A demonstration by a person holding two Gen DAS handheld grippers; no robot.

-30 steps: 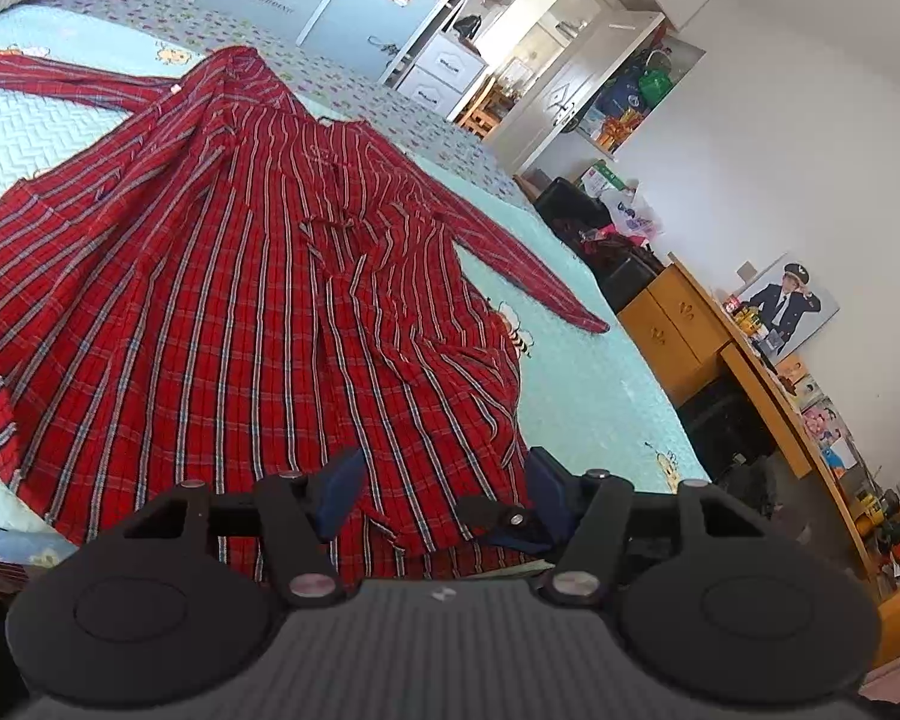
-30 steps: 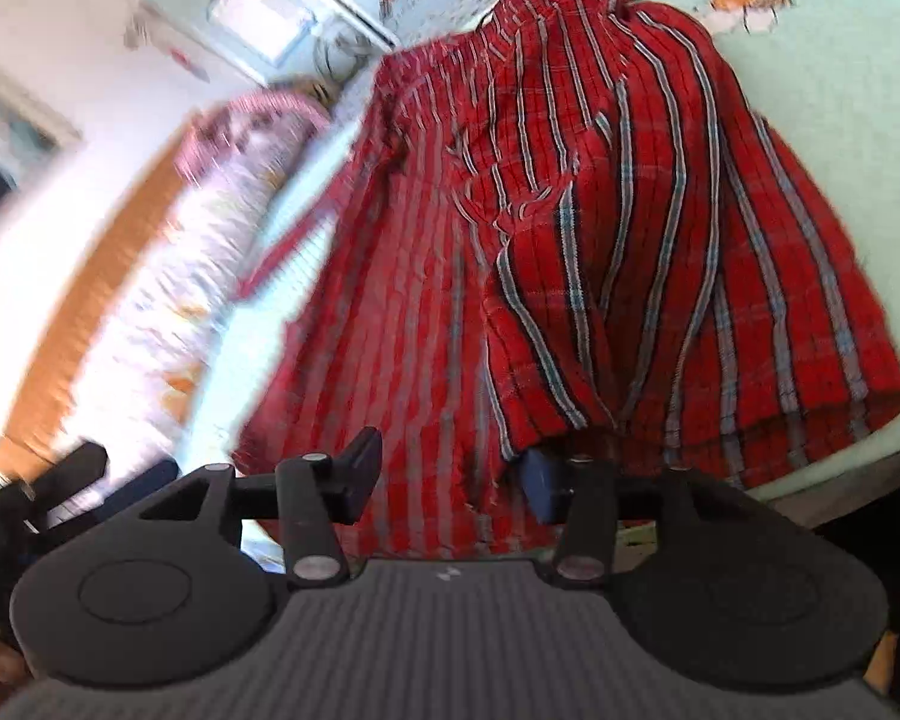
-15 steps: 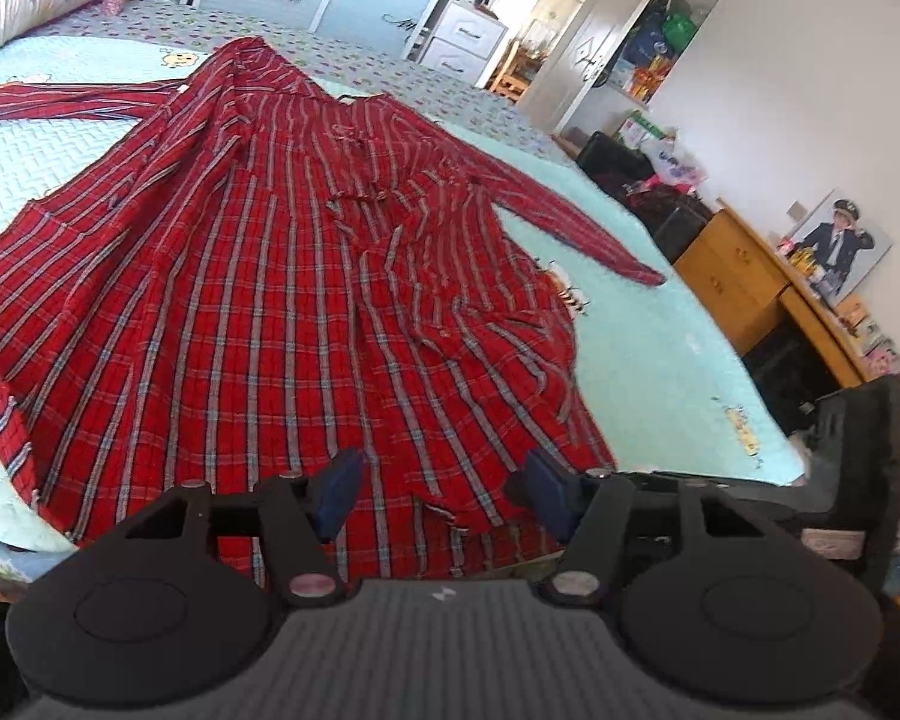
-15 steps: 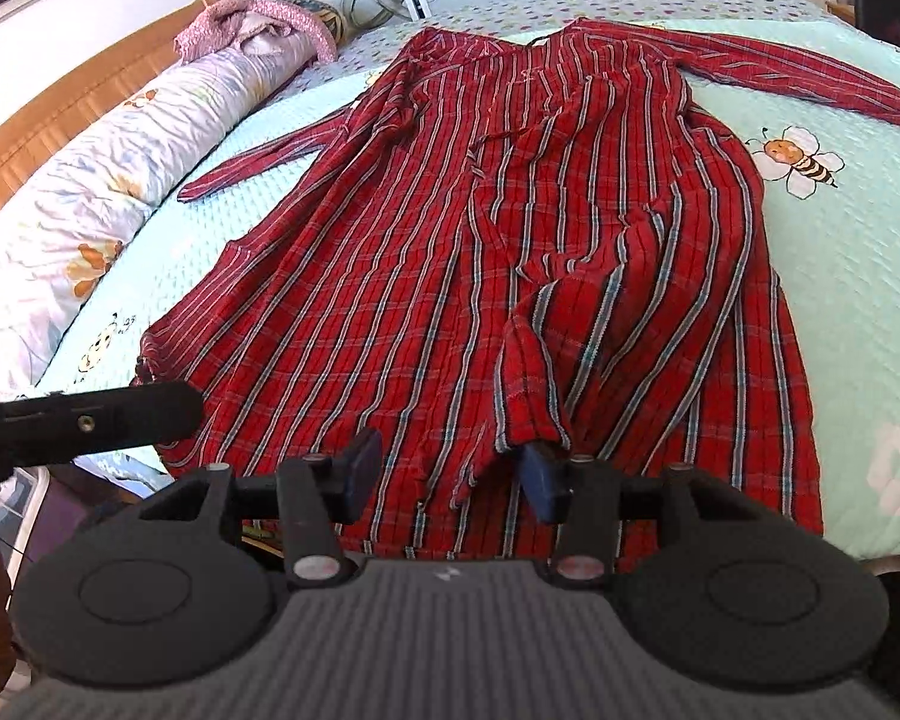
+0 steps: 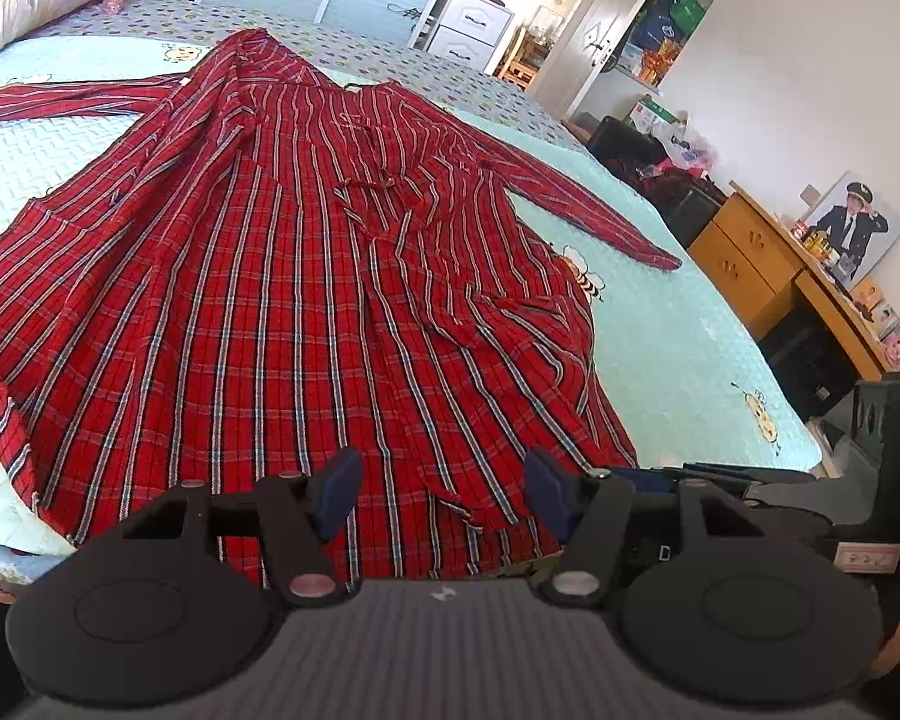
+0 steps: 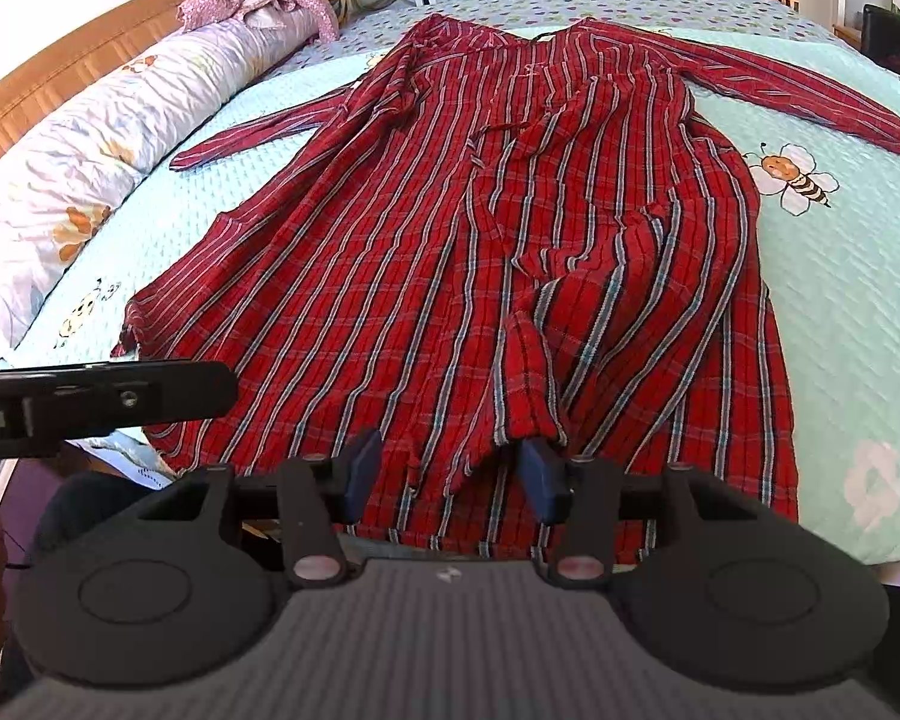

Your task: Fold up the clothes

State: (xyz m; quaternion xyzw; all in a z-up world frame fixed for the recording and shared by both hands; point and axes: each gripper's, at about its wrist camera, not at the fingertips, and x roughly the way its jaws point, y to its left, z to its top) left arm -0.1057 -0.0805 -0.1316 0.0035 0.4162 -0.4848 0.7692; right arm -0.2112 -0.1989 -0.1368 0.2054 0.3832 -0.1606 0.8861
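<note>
A long red plaid shirt lies spread front-up on the light blue quilt, collar far, hem at the near bed edge, both sleeves out to the sides. My left gripper hovers open over the hem, nothing pinched. In the right wrist view the same shirt fills the bed. My right gripper is open above the hem; a raised ridge of the front placket ends beside its right fingertip. Each gripper shows at the edge of the other's view.
A rolled floral duvet and wooden headboard run along the left side of the bed. Beyond the right side stand a wooden desk with a framed picture, dark bags and a wardrobe.
The right wrist view has rolled from tilted and blurred to level, and the shirt now lies flatter on the bed. The right gripper has come into the left view's right edge. Both stay open.
</note>
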